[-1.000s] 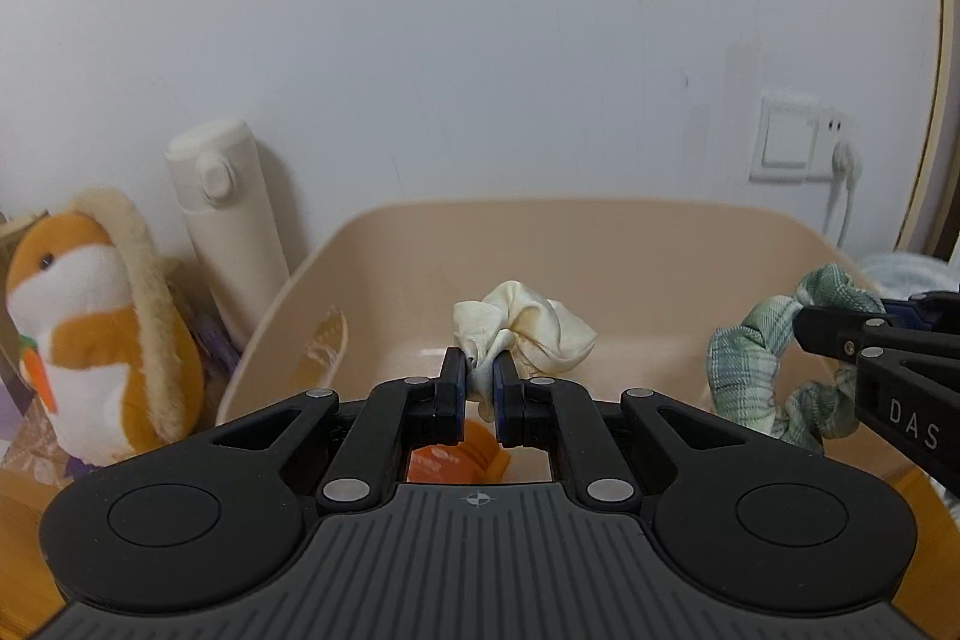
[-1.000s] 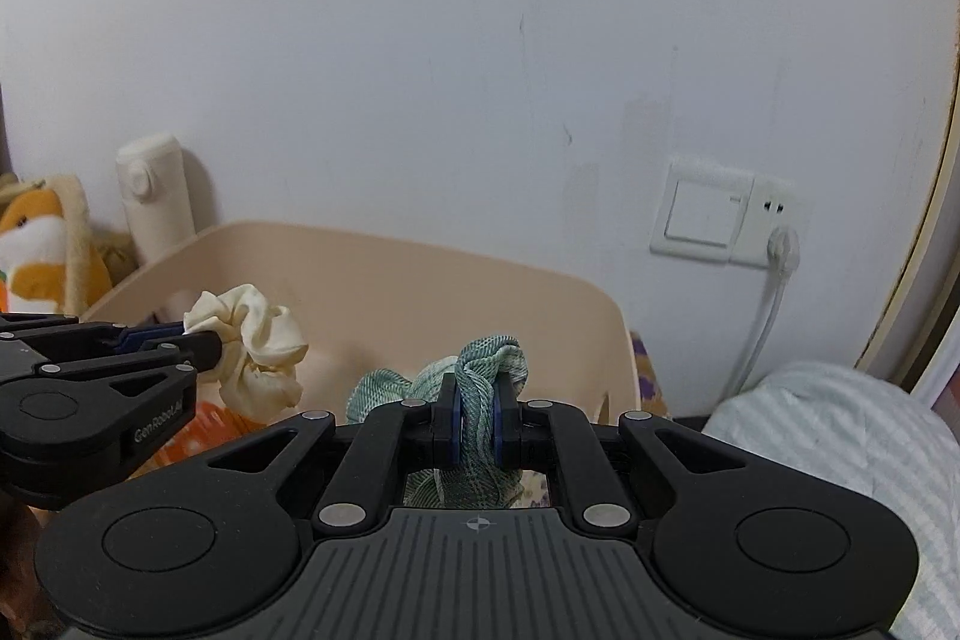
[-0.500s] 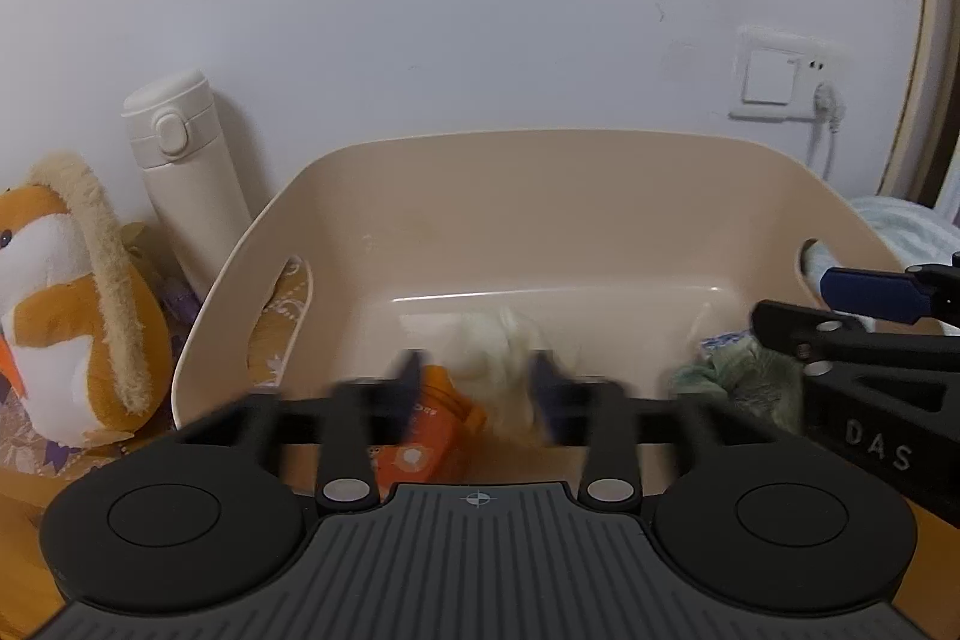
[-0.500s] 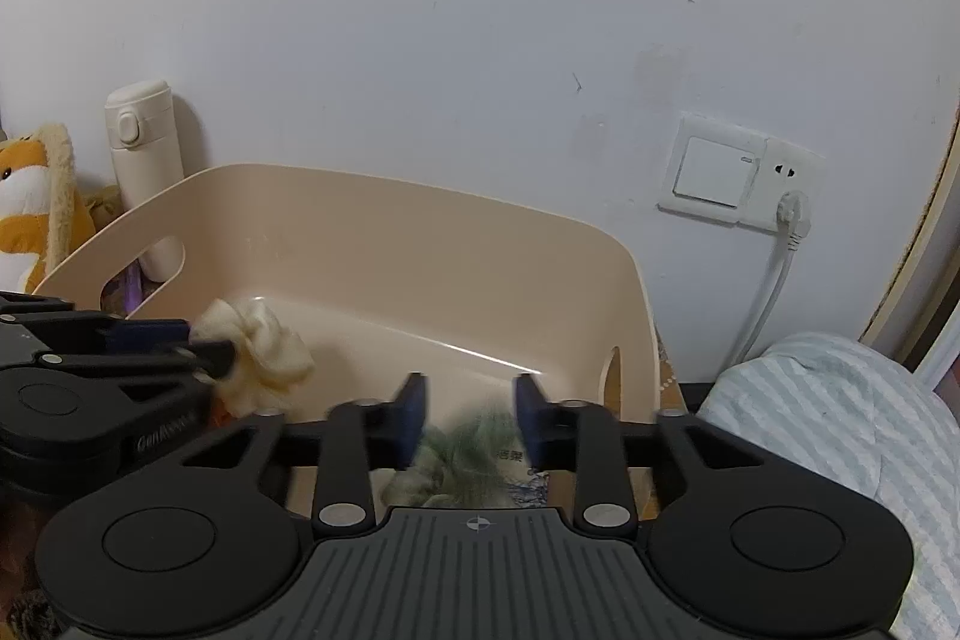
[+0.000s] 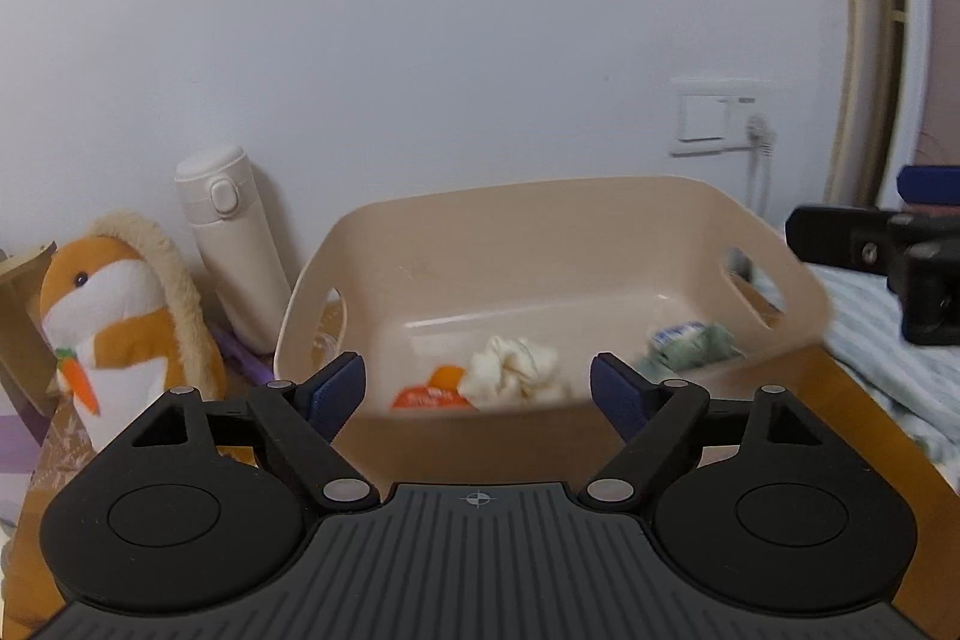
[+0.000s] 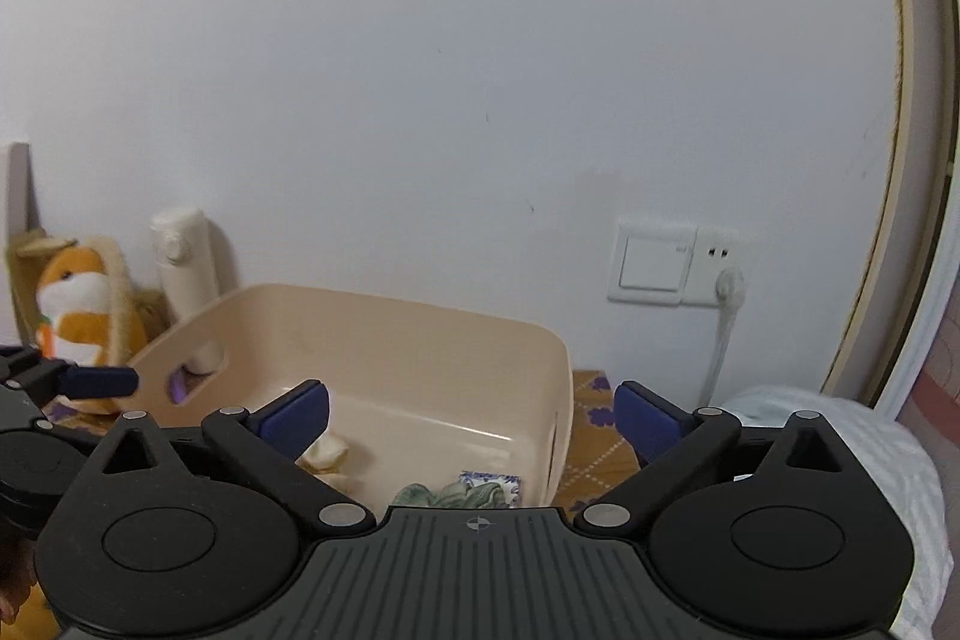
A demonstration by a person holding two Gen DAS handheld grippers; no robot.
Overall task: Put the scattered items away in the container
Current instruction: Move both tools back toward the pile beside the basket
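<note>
We hold a pair of tongs in each hand, and both pairs are spread wide with nothing between them. The left tongs (image 5: 478, 388) and the right tongs (image 6: 471, 415) hang just in front of a beige plastic container (image 5: 600, 226), which stands on a wooden bench (image 5: 864, 436) against a white wall.

Inside the container we count four things. A cream scrunchie (image 5: 517, 370) lies near the middle of the floor, straight ahead of the left tongs and below their level. Touching it on the left is one orange packet (image 5: 435, 391). Toward the right wall sits one green scrunchie (image 6: 456, 495), directly under the right tongs, with one small blue-and-white patterned packet (image 6: 489, 481) just behind it. The scrunchies are crumpled rounds with no clear long axis.

Outside the container, on the left, we count one cream flask (image 5: 231, 244) standing upright against the wall and one orange-and-white plush toy (image 5: 114, 322) beside it. The left hand is the nearer to both. A striped bed cover (image 6: 840, 436) lies to the right of the bench.

We judge that both scrunchies are put away, and we cannot see any loose item waiting on the bench. If the flask or toy belongs in the container, the left tongs would swing left for it.
</note>
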